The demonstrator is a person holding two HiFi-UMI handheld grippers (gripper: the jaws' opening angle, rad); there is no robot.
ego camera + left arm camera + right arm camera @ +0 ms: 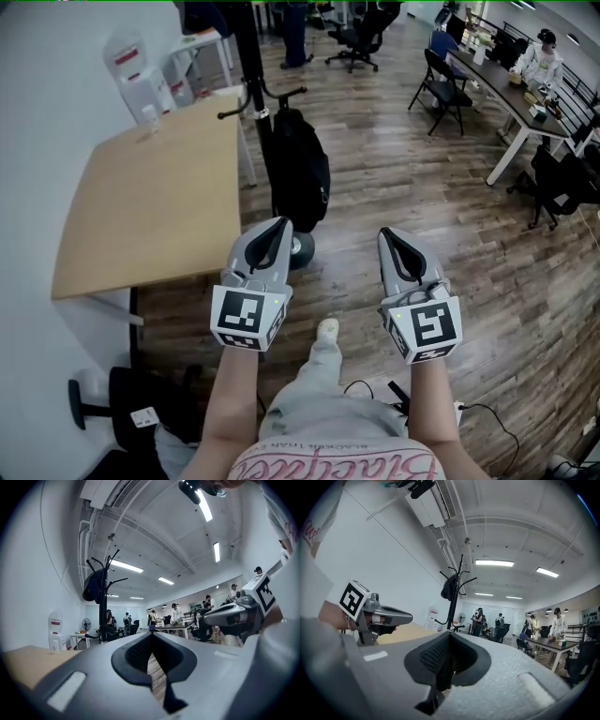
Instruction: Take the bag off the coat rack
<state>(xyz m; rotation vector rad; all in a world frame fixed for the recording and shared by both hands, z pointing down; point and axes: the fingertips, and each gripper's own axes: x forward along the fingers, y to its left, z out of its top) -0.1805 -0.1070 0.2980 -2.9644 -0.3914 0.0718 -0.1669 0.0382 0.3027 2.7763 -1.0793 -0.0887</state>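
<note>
A black bag [300, 169] hangs low on the black coat rack [251, 66], just above the rack's round base [302, 249]. Both gripper views show the rack [104, 606] [454, 597] ahead with a dark item [92, 587] [449, 588] on its top hooks; the low bag is hidden behind the gripper bodies there. My left gripper [279, 225] [151, 641] is shut and empty, its tip short of the bag's lower end. My right gripper [389, 234] [450, 641] is also shut and empty, level with the left and further right.
A light wooden table [141, 197] stands left of the rack, with white containers [141, 75] behind it. Office chairs [356, 37], a folding chair [441, 89] and a long desk [511, 103] with a seated person are at the back right. Cables [469, 412] lie on the floor.
</note>
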